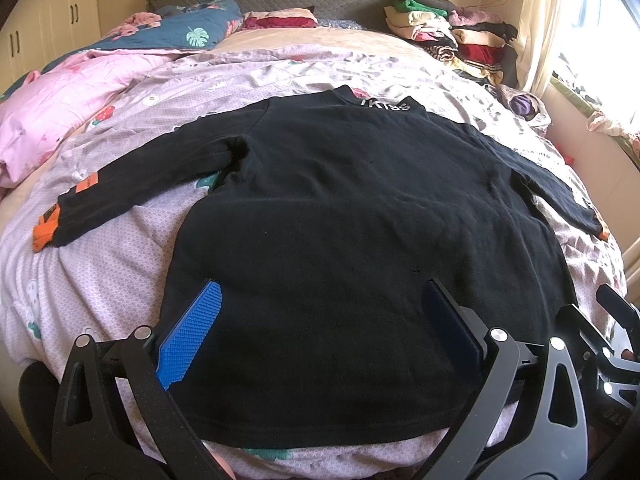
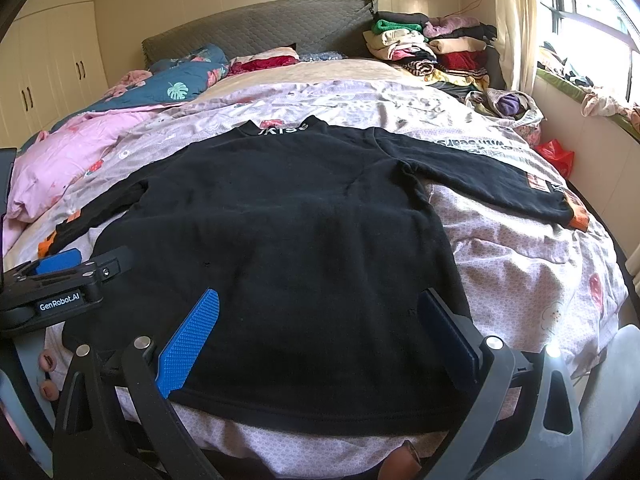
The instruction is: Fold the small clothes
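A small black long-sleeved top lies flat on the bed, neck away from me, both sleeves spread out, orange cuffs at the ends. It also shows in the right wrist view. My left gripper is open and empty, its blue fingers over the hem's left part. My right gripper is open and empty over the hem's right part. The left gripper's body shows at the left of the right wrist view.
The bed has a pale patterned quilt. A pink duvet and a blue leaf-print quilt lie at the far left. A pile of clothes stands at the far right by the curtain. A red bag lies beside the bed.
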### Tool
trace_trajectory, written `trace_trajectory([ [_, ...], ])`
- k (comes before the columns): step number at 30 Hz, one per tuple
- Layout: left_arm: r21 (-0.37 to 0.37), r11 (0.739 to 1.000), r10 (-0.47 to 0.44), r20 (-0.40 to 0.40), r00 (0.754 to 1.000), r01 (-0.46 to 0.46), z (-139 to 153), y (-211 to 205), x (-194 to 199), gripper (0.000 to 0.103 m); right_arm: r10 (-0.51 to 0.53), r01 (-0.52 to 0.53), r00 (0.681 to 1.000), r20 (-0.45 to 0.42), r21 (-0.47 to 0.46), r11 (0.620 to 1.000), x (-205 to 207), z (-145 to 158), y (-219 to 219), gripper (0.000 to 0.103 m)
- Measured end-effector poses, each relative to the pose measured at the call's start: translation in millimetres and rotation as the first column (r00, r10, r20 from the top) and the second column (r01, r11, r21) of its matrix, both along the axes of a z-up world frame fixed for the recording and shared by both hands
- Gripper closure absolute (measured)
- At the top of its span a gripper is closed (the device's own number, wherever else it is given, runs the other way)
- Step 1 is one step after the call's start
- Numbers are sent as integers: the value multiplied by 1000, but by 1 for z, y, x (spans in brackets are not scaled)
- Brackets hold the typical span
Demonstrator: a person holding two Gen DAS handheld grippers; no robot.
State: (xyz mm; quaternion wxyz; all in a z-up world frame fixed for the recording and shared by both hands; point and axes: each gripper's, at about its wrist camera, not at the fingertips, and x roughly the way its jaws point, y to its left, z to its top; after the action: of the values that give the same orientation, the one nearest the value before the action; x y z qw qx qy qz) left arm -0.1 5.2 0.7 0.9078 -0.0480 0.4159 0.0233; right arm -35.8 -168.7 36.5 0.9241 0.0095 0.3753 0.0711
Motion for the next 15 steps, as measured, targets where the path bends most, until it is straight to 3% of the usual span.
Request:
trace_trajectory([
  [15, -2, 1000, 31, 5, 1000, -31, 3, 6, 33, 9, -17, 19, 999, -46, 36, 999, 39, 6, -1, 4],
])
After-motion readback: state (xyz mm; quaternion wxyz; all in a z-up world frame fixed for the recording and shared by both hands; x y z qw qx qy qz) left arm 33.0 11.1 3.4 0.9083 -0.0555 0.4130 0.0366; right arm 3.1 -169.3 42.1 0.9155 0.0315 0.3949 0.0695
